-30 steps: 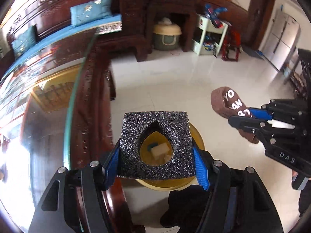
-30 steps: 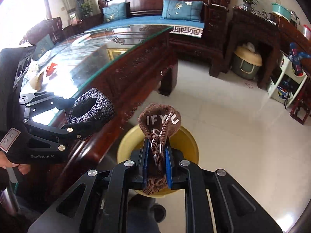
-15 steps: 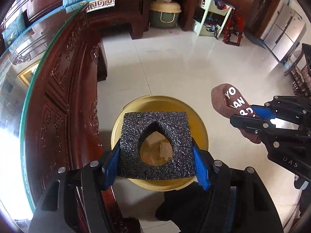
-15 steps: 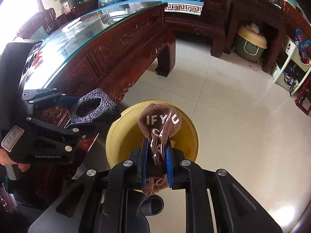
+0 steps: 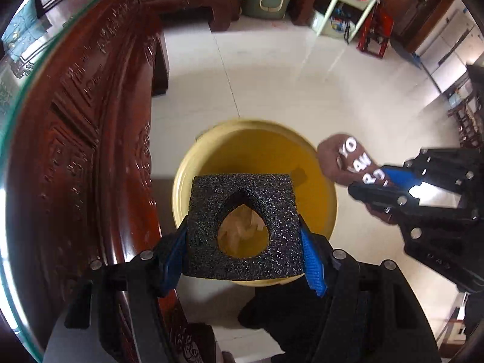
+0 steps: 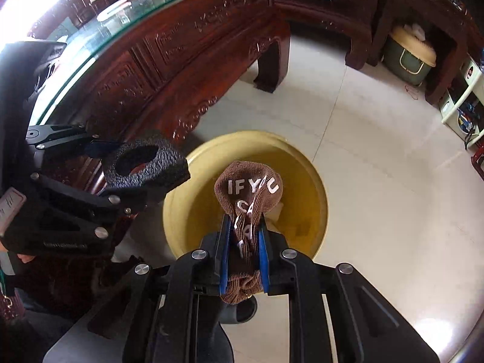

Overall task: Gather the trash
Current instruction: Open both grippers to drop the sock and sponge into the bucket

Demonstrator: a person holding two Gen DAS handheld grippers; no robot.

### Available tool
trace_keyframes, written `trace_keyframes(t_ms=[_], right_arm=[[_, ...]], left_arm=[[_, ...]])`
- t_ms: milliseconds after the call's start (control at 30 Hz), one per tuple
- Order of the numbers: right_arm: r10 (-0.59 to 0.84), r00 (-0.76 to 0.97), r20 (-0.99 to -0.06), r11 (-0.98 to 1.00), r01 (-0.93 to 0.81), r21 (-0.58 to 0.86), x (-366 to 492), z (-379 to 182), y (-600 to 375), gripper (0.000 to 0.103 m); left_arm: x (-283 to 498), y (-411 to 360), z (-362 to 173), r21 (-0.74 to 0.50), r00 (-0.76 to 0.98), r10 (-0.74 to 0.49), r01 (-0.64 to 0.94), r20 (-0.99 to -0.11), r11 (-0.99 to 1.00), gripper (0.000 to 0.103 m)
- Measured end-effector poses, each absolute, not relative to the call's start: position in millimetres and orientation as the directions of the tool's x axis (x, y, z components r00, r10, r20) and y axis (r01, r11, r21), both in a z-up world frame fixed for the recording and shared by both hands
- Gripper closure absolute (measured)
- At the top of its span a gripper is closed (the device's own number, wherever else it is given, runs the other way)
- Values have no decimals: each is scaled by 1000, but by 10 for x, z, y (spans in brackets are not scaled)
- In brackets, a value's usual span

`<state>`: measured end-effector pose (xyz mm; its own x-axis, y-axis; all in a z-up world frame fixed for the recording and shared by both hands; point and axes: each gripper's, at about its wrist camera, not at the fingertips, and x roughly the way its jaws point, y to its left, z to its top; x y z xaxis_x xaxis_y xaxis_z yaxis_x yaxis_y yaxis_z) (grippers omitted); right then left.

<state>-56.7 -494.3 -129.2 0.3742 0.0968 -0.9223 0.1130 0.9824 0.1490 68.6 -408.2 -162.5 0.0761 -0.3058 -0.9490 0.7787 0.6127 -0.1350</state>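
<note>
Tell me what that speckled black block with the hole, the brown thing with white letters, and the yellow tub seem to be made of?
The black block looks like coarse foam: matte, grainy, speckled surface. The brown item looks like knitted fabric, probably a sock: ribbed weave, creased where the right tongs pinch it. The yellow bin looks like smooth plastic with a slight sheen, though I can't be sure.

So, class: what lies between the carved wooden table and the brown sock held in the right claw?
In the right wrist view, the black foam piece, clamped in the left claw, lies between the carved wooden table and the brown sock.

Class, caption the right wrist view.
Right gripper holds a brown sock over the yellow bin.
</note>
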Motion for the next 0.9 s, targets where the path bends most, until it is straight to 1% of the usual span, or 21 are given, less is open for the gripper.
trace_keyframes(t_ms=[200, 433, 467, 500, 600, 667, 700, 900], right_arm=[[91, 354, -931, 986, 98, 133, -557, -1319, -4915, 87], [81, 335, -939, 987, 104, 122, -558, -1388, -4928, 87], [82, 330, -940, 987, 102, 122, -552, -1398, -4928, 86], [83, 328, -941, 987, 101, 123, -546, -1407, -4935, 82], [85, 321, -943, 988, 95, 121, -532, -1424, -4939, 64], [76, 325, -943, 989, 95, 112, -526, -1426, -4939, 62], [78, 326, -942, 989, 96, 115, -530, -1420, -4936, 60], [76, 328, -941, 989, 92, 112, -548, -1389, -4939, 59]], left_arm=[[696, -4145, -1779, -150, 27, -272, 779, -962, 608, 38], [724, -4143, -1833, -143, 33, -264, 775, -964, 616, 38], [728, -4144, -1837, -142, 33, -263, 775, -964, 616, 38], [728, -4135, -1841, -142, 33, -263, 773, -964, 618, 38], [726, -4126, -1837, -141, 33, -260, 773, -965, 619, 38], [731, -4126, -1847, -140, 32, -258, 773, -966, 619, 38], [735, -4126, -1853, -140, 31, -256, 772, -966, 620, 38], [745, -4137, -1866, -139, 29, -252, 770, -967, 623, 38]])
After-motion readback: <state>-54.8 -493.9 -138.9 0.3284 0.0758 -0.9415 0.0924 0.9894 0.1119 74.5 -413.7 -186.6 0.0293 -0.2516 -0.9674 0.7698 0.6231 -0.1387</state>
